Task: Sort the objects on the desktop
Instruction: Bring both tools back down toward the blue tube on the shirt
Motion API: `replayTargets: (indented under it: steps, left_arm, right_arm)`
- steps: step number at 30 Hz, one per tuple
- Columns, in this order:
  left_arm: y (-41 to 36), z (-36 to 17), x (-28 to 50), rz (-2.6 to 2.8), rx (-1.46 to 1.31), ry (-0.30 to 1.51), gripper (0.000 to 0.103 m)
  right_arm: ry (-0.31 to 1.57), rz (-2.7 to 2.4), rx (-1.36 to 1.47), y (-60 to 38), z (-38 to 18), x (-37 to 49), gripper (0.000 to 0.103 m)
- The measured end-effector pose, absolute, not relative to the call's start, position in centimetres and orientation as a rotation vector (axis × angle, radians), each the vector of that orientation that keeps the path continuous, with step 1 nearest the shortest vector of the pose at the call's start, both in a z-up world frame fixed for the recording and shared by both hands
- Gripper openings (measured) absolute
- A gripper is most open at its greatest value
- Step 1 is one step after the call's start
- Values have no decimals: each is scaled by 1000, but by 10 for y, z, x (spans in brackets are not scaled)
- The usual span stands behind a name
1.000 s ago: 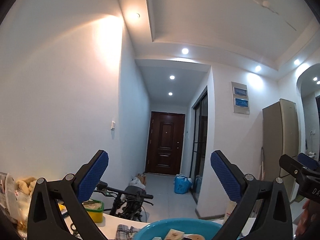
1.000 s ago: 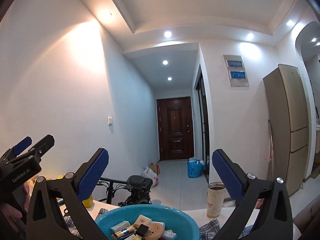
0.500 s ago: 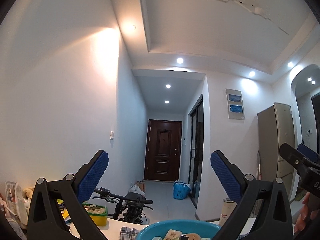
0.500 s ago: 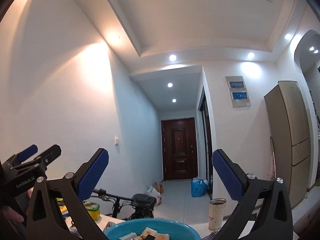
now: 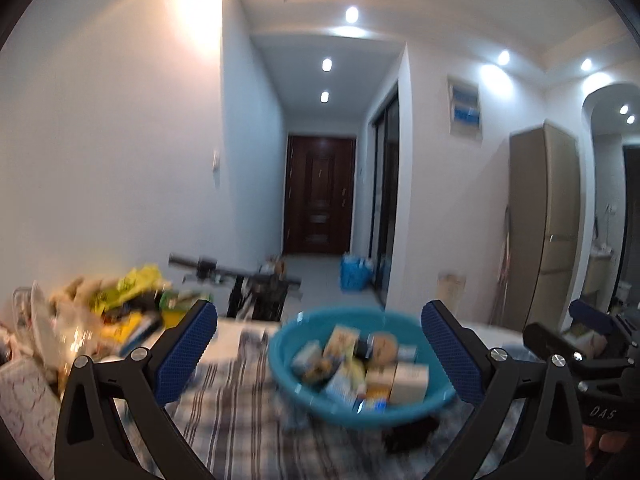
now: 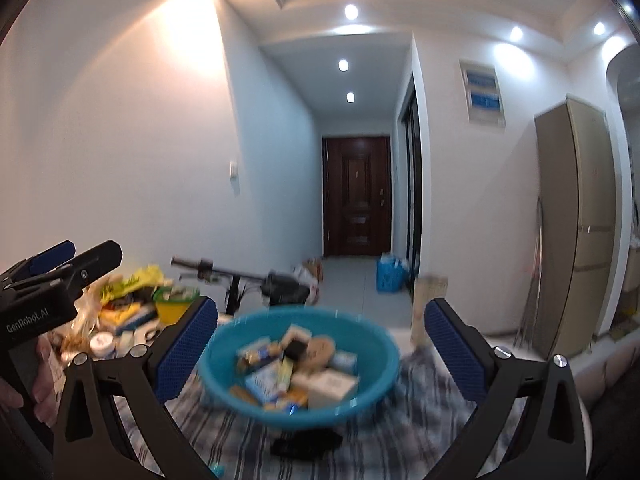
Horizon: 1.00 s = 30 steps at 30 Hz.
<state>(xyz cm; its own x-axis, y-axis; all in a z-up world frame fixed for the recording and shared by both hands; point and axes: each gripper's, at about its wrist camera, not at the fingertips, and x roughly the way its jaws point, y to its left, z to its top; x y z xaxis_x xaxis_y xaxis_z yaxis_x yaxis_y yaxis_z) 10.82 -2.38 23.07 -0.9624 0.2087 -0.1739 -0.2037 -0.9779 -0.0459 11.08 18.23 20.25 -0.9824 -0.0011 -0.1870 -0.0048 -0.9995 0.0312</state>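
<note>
Striped cloth (image 6: 400, 432) covers tabletop w/ hallway + dark door (image 6: 356, 196) far behind. Blue basin (image 6: 372, 396), full of small boxes, sits mid-cloth, blurred. Left claw (image 5: 320, 352) and right claw (image 6: 322, 348) both spread wide, empty, near side of basin w/ free cloth between. Clutter pile (image 5: 116, 312) crowds far-left edge; bare cloth right of basin.

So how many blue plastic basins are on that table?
1: a round teal-blue plastic basin full of small boxes, sitting mid-table on the striped cloth. The cluttered pile at left could hide others.
</note>
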Motion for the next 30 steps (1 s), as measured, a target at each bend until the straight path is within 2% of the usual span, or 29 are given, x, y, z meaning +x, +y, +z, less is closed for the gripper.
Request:
replayTargets:
  steps: [5, 8, 13, 20, 28, 29, 30]
  left_arm:
    - [-8, 175, 108, 2903, -494, 80, 103]
    - [-3, 142, 101, 2830, -660, 110, 103]
    - [5, 108, 88, 2761, -780, 117, 103]
    - [8, 76, 80, 2699, -931, 140, 103]
    - [14, 58, 71, 2654, -1006, 159, 103]
    - [15, 57, 71, 2651, -1008, 168, 102]
    - [16, 55, 70, 2645, -1012, 165, 95]
  right_arm:
    - [179, 3128, -530, 190, 150, 106, 103]
    - [249, 3122, -652, 191, 124, 106, 103]
    - [330, 3074, -752, 198, 96, 110, 103]
    - [290, 3019, -951, 193, 57, 108, 103]
    - [189, 3003, -988, 188, 50, 109, 103]
    - [185, 3005, -999, 187, 49, 108, 103]
    - [179, 3007, -1012, 187, 48, 106, 103]
